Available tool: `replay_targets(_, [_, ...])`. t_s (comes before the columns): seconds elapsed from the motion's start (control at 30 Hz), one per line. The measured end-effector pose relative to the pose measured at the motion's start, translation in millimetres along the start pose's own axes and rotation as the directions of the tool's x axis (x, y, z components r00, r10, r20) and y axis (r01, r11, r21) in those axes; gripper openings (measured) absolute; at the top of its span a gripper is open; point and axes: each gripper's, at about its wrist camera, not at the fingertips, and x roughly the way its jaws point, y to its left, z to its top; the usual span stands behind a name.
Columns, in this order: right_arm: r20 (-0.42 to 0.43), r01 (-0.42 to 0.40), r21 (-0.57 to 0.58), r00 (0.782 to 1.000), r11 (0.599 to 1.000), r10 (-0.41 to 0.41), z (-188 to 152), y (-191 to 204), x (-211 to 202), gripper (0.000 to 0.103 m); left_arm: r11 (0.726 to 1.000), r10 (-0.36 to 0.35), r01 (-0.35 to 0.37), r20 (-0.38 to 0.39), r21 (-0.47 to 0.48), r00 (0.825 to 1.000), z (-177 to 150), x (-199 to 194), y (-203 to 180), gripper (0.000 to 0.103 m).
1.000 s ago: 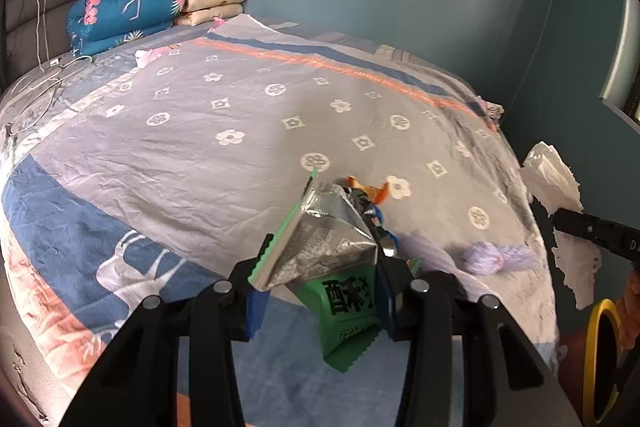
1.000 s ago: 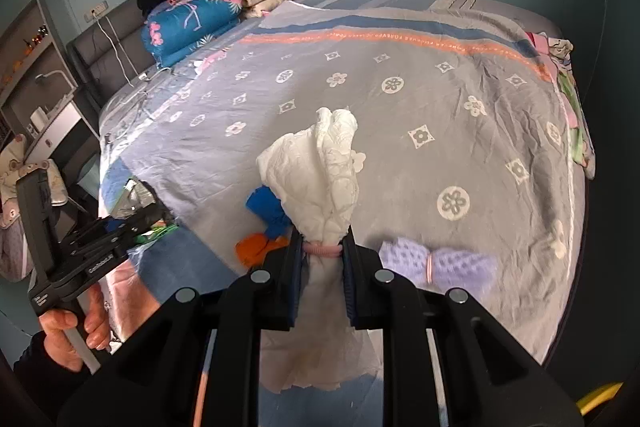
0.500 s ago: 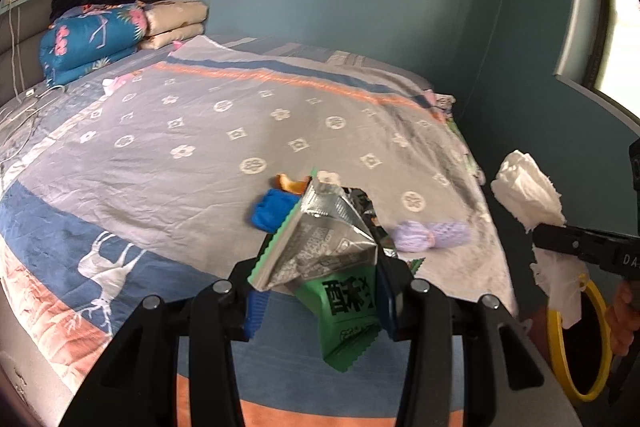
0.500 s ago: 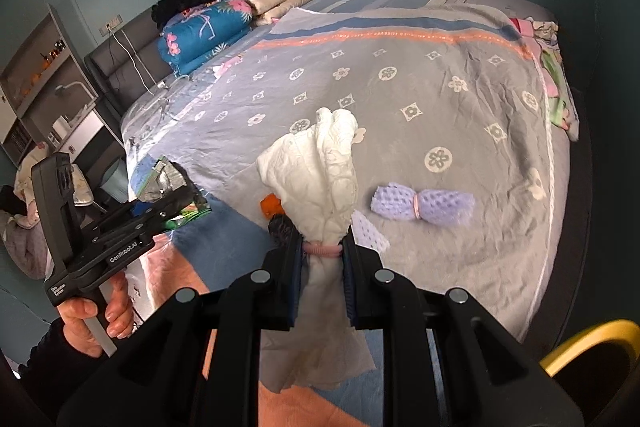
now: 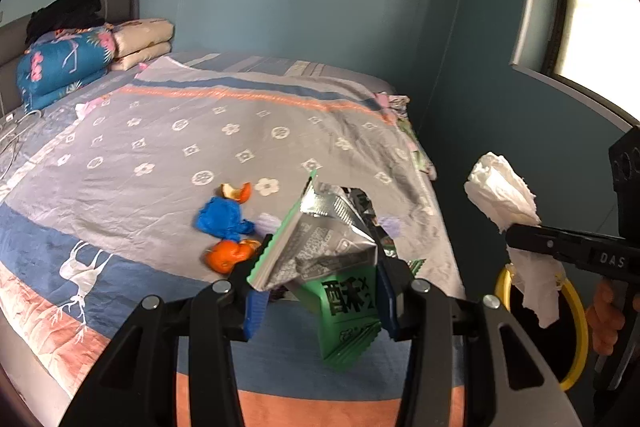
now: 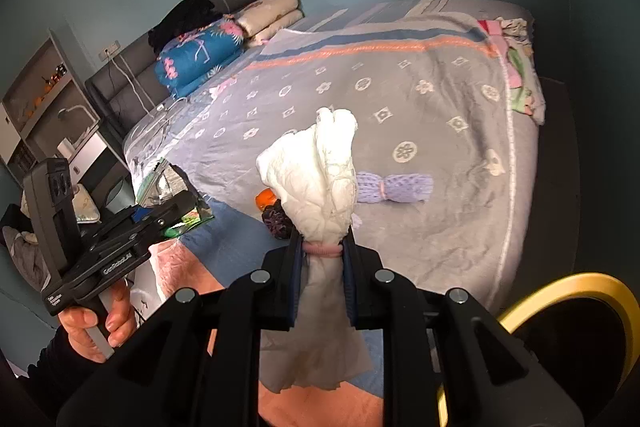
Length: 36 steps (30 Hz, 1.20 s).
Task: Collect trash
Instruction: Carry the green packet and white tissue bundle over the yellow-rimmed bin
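My left gripper (image 5: 320, 291) is shut on a crumpled green and silver snack wrapper (image 5: 328, 247), held above the foot of the bed. My right gripper (image 6: 322, 271) is shut on a bunched white tissue (image 6: 316, 179), pinched beside a pink band. From the left wrist view the same tissue (image 5: 502, 191) hangs in the right gripper over a yellow-rimmed bin (image 5: 576, 311). On the bedspread lie orange peel (image 5: 236, 191), a blue crumpled piece (image 5: 222, 219), an orange fruit piece (image 5: 228, 255) and a purple knitted bundle (image 6: 394, 183). A dark scrunchie (image 6: 276, 221) lies near the tissue.
The bed (image 5: 160, 147) carries folded quilts and pillows (image 5: 64, 63) at its head. A bundle of clothes (image 6: 520, 83) sits on the bed's far edge. A window ledge (image 5: 568, 83) juts from the right wall. Shelves and a desk (image 6: 48, 115) stand beside the headboard.
Both grippers have drawn back from the bed and to the right, still gripping wrapper and tissue. The yellow-rimmed bin has come further into view beside the bed.
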Motion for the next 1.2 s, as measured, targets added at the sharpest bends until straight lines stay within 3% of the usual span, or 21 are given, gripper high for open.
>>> replay_targets(0.5, [0.116,0.05,0.072,0.992,0.996,-0.058,-14.5,-36.1,-77.9,0.017,0.987,-0.12,0.115,0.04,0.111,0.992,3.6,-33.9,-80.8,0.042])
replay_targets(0.87, [0.207,0.139,0.099,0.966,0.985,-0.157,-24.1,-58.2,-139.7,0.018,0.965,-0.194,0.182,0.049,0.188,0.98,7.8,-49.4,-129.4,0.043])
replay_targets(1.2, [0.188,0.208,0.165,0.953,0.964,-0.238,-39.3,-81.9,-168.0,0.018,0.936,-0.247,0.24,-0.006,0.259,0.969,-0.4,-38.2,-171.3,0.043])
